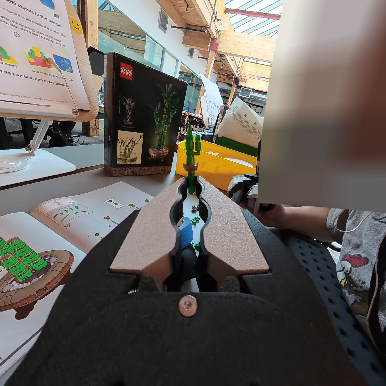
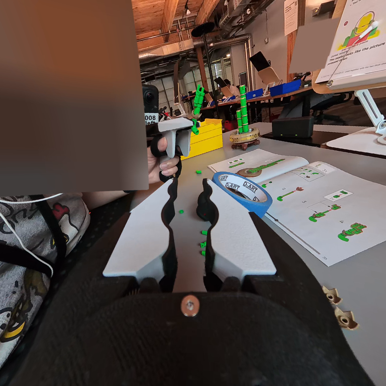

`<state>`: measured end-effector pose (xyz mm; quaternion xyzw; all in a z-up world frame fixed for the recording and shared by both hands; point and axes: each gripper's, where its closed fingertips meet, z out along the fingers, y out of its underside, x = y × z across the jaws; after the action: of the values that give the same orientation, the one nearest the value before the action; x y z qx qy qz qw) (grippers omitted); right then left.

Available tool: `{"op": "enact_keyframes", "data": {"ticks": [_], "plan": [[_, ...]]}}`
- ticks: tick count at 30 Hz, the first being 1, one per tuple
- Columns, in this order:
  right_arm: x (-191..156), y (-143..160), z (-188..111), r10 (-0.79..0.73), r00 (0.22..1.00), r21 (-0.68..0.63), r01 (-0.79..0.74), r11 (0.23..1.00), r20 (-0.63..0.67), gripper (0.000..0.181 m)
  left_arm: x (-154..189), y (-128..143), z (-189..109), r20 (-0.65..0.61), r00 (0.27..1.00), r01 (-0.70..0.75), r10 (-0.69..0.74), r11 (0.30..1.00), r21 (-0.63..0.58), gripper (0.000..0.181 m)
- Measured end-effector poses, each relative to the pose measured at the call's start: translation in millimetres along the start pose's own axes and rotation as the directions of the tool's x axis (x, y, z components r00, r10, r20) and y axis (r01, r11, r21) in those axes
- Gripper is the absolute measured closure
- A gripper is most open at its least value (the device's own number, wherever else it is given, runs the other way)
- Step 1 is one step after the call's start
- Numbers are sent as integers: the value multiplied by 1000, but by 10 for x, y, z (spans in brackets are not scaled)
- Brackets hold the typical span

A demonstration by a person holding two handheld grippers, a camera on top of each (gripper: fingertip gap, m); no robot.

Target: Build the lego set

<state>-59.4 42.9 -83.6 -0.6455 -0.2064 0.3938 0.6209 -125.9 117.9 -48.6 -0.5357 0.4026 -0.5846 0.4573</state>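
Note:
My left gripper point(image 1: 191, 183) is shut on the lower end of a green bamboo stalk point(image 1: 191, 150) with a brown collar piece, holding it upright above the table. The same stalk point(image 2: 197, 104) and the left gripper point(image 2: 193, 126) show in the right wrist view, raised in a person's hand. My right gripper point(image 2: 189, 184) is open and empty, low over the table. Small green pieces point(image 2: 203, 242) lie between and under its fingers. The bamboo model on its brown pot base point(image 2: 243, 129) stands farther back. The open instruction booklet point(image 2: 313, 200) lies to the right.
A blue tape roll point(image 2: 246, 192) lies beside my right gripper's right finger. A yellow bin point(image 2: 205, 135) and the set's black box point(image 1: 144, 117) stand at the back. Two tan pieces point(image 2: 338, 309) lie at the right. A document stand point(image 1: 37, 62) rises at the left. The left gripper's tips are roughly 11 cm from the right gripper's.

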Motion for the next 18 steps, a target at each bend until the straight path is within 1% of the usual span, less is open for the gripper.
{"op": "enact_keyframes", "data": {"ticks": [12, 18], "plan": [[7, 21, 3, 7, 1000, -16, -7, 1000, 6, 159, -42, 5, -10, 14, 1000, 3, -2, 1000, -4, 177], [69, 41, -7, -66, 998, -52, 64, 997, -25, 160, -85, 8, -10, 12, 999, 41, -41, 999, -6, 176]]}}
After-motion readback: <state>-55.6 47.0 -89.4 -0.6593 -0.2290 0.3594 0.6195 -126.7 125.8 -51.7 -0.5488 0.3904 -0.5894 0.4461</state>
